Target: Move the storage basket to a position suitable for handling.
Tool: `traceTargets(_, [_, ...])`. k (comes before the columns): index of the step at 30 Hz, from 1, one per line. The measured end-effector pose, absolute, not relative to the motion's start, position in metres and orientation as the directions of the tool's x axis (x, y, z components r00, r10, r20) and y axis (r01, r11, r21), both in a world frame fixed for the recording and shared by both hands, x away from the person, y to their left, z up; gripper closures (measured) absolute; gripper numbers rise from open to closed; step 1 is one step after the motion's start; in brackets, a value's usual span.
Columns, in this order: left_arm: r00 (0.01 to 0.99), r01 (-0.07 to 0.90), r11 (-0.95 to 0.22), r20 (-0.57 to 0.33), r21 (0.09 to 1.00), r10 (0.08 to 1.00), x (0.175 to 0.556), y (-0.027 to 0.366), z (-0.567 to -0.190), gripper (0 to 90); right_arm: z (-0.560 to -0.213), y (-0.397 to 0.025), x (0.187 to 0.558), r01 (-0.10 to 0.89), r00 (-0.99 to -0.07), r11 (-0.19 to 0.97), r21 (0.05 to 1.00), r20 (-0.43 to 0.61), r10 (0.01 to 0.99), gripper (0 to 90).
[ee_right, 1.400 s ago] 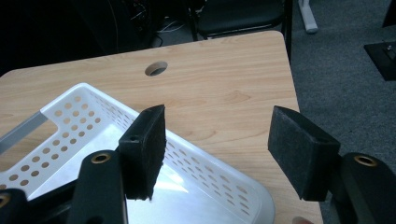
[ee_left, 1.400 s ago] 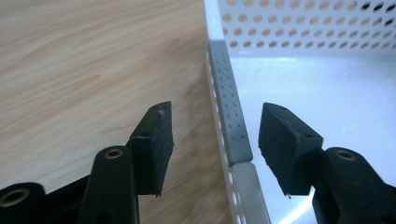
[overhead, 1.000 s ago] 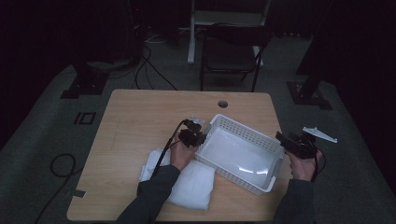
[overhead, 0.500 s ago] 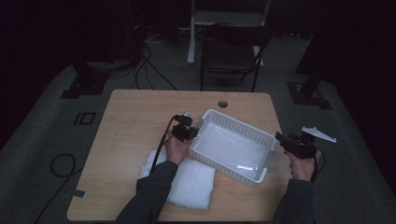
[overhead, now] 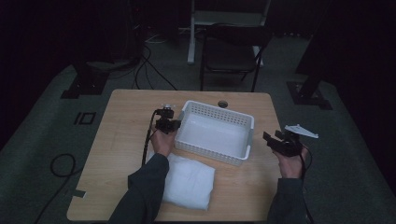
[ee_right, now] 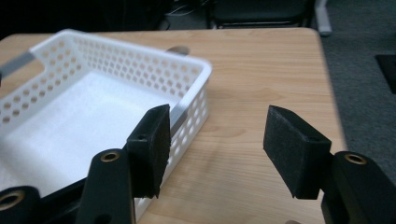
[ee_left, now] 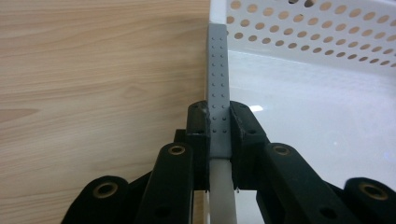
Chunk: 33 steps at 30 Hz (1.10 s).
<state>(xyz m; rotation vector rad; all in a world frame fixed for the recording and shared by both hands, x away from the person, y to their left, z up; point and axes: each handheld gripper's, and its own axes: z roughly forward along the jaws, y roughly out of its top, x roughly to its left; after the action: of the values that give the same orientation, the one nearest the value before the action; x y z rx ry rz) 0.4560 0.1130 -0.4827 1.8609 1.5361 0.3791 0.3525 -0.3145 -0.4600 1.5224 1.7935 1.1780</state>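
Cloth, white and folded, lies at the lower middle of the high view, just below the basket. Left gripper is clenched on the basket's left rim at a grey strip. Right gripper, at the right, is released, jaws wide apart, near the basket. Chair stands at the top, beyond the table.

The left gripper is clamped tight, forearm stretched forward. The right gripper gapes wide, held level.
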Motion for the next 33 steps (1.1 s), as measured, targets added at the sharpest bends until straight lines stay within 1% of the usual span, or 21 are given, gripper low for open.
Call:
traceTargets(3, [0.228,0.751,-0.046,-0.193,0.659,0.954,0.459,0.125,-0.482,79.2,-0.463,-0.294,0.357,0.522,-0.286,0.042,0.852,0.129,0.950,45.3])
traceTargets(5, [0.205,0.753,-0.028,-0.194,0.658,0.959,0.460,0.134,-0.482,79.2,-0.466,-0.280,0.361,0.529,-0.320,0.051,0.847,0.143,0.937,47.1])
traceTargets(9, [0.171,0.755,0.005,-0.205,0.656,0.964,0.461,0.150,-0.482,79.1,-0.475,-0.250,0.367,0.554,-0.376,0.089,0.828,0.153,0.914,47.8])
traceTargets(12, [0.144,0.750,0.041,-0.224,0.660,0.964,0.461,0.162,-0.483,79.0,-0.480,-0.229,0.368,0.556,-0.433,0.149,0.818,0.132,0.892,48.7])
traceTargets(18, [0.107,0.750,0.081,-0.242,0.657,0.964,0.457,0.182,-0.484,78.7,-0.482,-0.203,0.375,0.562,-0.477,0.187,0.806,0.131,0.869,53.4])
traceTargets(22, [0.113,0.750,0.077,-0.242,0.657,0.964,0.455,0.190,-0.484,78.3,-0.484,-0.192,0.383,0.572,-0.494,0.204,0.794,0.135,0.859,59.1])
traceTargets(25, [0.137,0.746,0.079,-0.269,0.661,0.953,0.453,0.195,-0.486,77.2,-0.489,-0.187,0.388,0.595,-0.494,0.212,0.776,0.145,0.857,60.8])
traceTargets(27, [0.170,0.745,0.055,-0.270,0.664,0.948,0.452,0.197,-0.488,75.5,-0.490,-0.187,0.391,0.599,-0.489,0.204,0.775,0.152,0.859,61.3])
traceTargets(29, [0.225,0.729,0.008,-0.250,0.684,0.942,0.448,0.199,-0.490,72.9,-0.489,-0.189,0.394,0.597,-0.480,0.199,0.777,0.148,0.865,64.3])
traceTargets(31, [0.256,0.719,-0.011,-0.250,0.695,0.934,0.444,0.200,-0.491,70.7,-0.488,-0.191,0.398,0.593,-0.480,0.204,0.779,0.139,0.866,66.7])
traceTargets(33, [0.283,0.709,-0.043,-0.228,0.704,0.932,0.442,0.199,-0.491,69.0,-0.487,-0.193,0.402,0.594,-0.473,0.205,0.778,0.132,0.871,68.8])
